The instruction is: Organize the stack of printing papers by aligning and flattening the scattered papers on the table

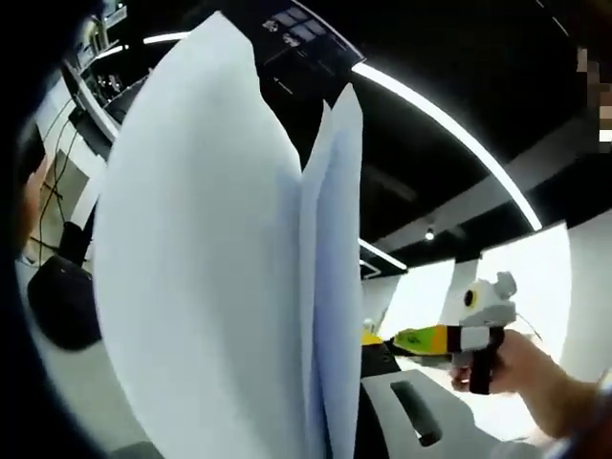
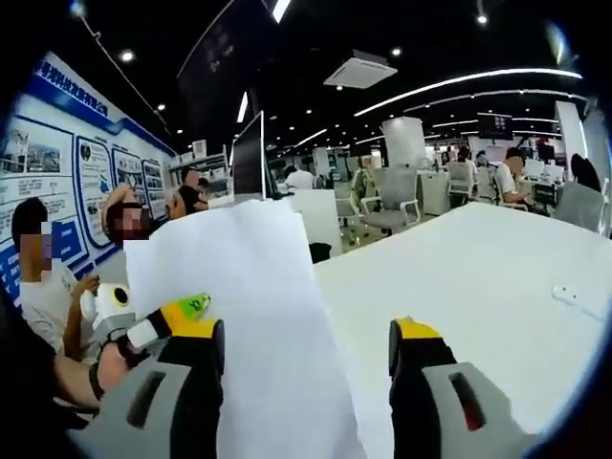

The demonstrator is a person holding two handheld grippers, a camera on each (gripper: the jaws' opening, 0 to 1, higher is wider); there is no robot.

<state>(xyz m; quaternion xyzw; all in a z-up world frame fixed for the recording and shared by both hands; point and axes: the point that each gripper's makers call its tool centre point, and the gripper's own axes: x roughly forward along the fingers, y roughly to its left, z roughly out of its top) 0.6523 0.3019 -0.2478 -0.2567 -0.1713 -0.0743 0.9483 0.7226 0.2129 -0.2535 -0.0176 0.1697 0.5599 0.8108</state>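
The white tabletop [image 2: 497, 277] spreads wide in the right gripper view, with office chairs [image 2: 397, 201] and seated people beyond it. Raised off it, the stack of papers [image 1: 220, 277] stands upright close before the left gripper's camera, its sheets fanned apart at the top; whether the left gripper pinches them cannot be told. The same papers [image 2: 249, 316] rise between the right gripper [image 2: 306, 349] jaws, which are spread apart. The right gripper [image 1: 449, 339] also shows beside the papers, held in a hand [image 1: 521, 368].
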